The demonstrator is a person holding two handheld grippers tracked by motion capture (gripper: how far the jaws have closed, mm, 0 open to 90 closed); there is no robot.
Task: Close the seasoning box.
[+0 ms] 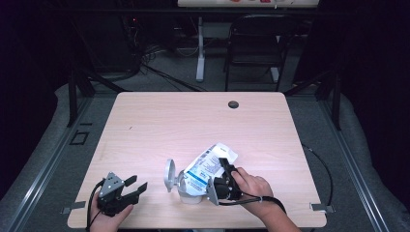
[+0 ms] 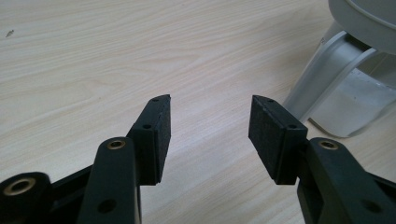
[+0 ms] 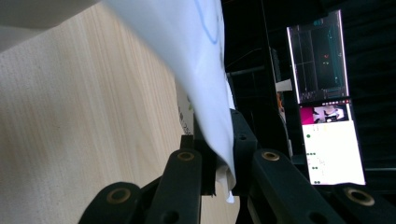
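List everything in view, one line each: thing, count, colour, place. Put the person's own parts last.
table: one, light wood, middle of the high view
cable hole: one, dark, far edge of the table
bin: one small, white, near edge of the table, between the two grippers
bin lid: one, grey-white, swung up at the bin's left side
bag: one, white with blue print, reaching from the bin's mouth up to the right
chair: one, black, on the floor beyond the table
screen: one, lit, upright, in the dark background of the right gripper view
left gripper: one, black, near left of the table, jaws apart around nothing
right gripper: one, black, pinching the bag
hands: two, at the near edge
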